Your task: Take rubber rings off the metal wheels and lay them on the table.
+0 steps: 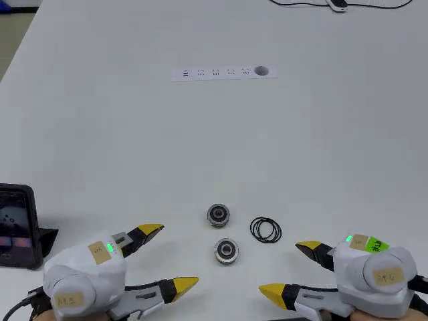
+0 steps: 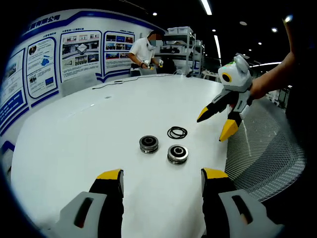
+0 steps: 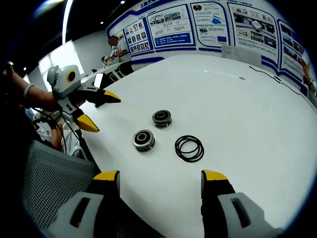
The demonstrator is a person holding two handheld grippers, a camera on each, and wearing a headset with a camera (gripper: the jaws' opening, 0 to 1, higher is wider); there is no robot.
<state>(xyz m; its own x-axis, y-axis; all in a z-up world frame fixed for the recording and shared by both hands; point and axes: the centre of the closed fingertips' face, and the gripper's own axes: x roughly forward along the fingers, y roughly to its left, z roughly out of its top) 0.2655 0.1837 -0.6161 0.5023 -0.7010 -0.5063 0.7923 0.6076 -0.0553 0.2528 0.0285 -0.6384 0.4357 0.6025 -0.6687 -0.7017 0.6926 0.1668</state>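
2 metal wheels lie near the front edge of the tabletop point(image 1: 120, 140): far wheel point(image 1: 218, 215), near wheel point(image 1: 226, 251). Just beside them, toward the right edge, black rubber rings point(image 1: 265, 229) overlap, so their number is unclear. Left gripper point(image 1: 178, 255) and right gripper point(image 1: 279, 267) are spread, holding nothing. 1 phone point(image 1: 15, 224) is cut off at the left edge.

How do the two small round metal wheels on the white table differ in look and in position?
The farther round metal wheel has a dark outer edge; the nearer round metal wheel shows a brighter, silver edge. In the head view the farther wheel sits slightly left of the nearer wheel. Both lie flat on the white table, apart, left of the black rubber rings.
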